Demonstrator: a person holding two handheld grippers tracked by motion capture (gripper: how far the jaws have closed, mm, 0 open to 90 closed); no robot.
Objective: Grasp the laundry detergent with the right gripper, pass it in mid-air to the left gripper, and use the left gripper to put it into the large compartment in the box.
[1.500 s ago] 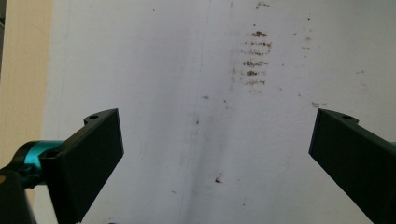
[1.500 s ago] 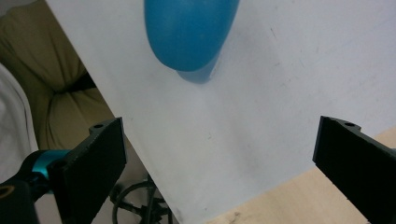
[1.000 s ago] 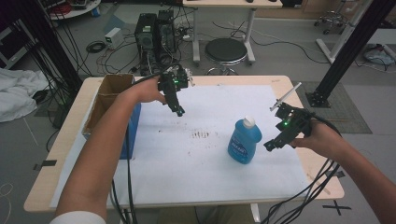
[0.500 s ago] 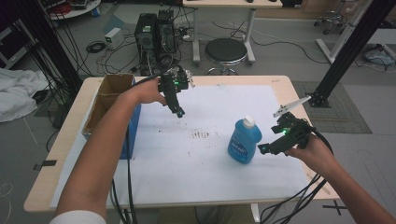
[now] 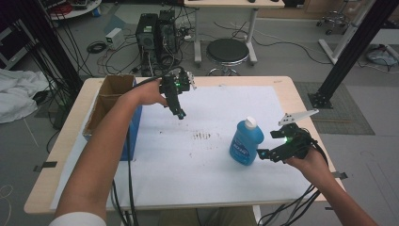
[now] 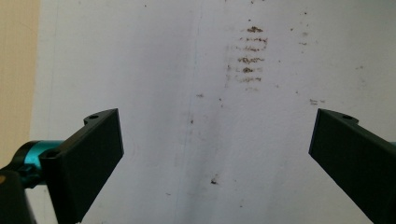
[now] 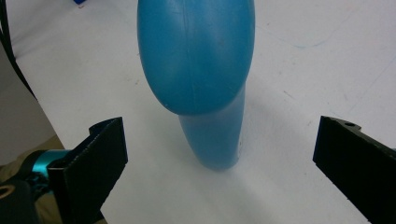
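A blue bottle (image 5: 245, 143) with a white cap stands upright on the white sheet (image 5: 197, 165) that covers the table (image 5: 282, 84), toward the table's right edge and nearer the front than the back. The right gripper (image 5: 261, 154) is low beside it on the right-edge side, pointed at the lower body of the bottle, close but not touching. In the right gripper view its two black jaws stand wide apart with the bottle (image 7: 201, 84) between and beyond them, nothing clamped. The left gripper (image 5: 180, 114) hangs above the sheet near the back edge, left of centre, tipped downward. Its jaws are also spread wide and empty over a patch of brown smudges (image 6: 247, 58). A cardboard box (image 5: 113, 94) with a blue side sits at the left edge.
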